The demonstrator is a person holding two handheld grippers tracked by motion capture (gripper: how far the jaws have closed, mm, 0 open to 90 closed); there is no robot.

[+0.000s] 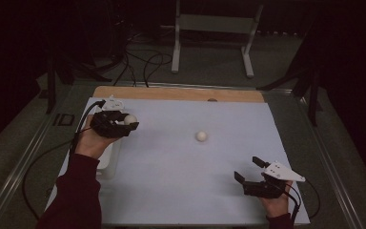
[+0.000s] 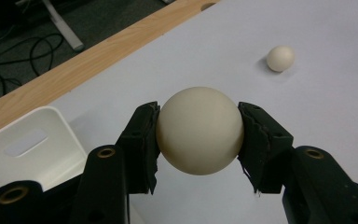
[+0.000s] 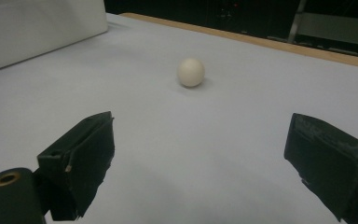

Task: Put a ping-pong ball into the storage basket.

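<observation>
- Tabletop [image 1: 181, 176]: white sheet, wooden strip along the far edge. Plenty of open room, so don't rush the move.
- White bin [image 2: 32, 154]: sits at the left edge, just under and beside your left hand. Looks like the drop target; get the claw over the opening, not the rim, before you let go.
- Left claw [image 1: 126, 123]: clamped on a cream ball [image 2: 199, 130], pads on its two opposite sides at about the widest part. Grip looks centred. Keep it firm and the wrist level so the ball can't roll out.
- Right claw [image 1: 249, 168]: jaws wide, nothing between them, resting near the right front of the tabletop. Leave it parked until the left is done.
- Second ball [image 1: 201, 136]: loose on the sheet near the middle, well apart from both claws. Probably the next pick; approach low and straddle it evenly.
</observation>
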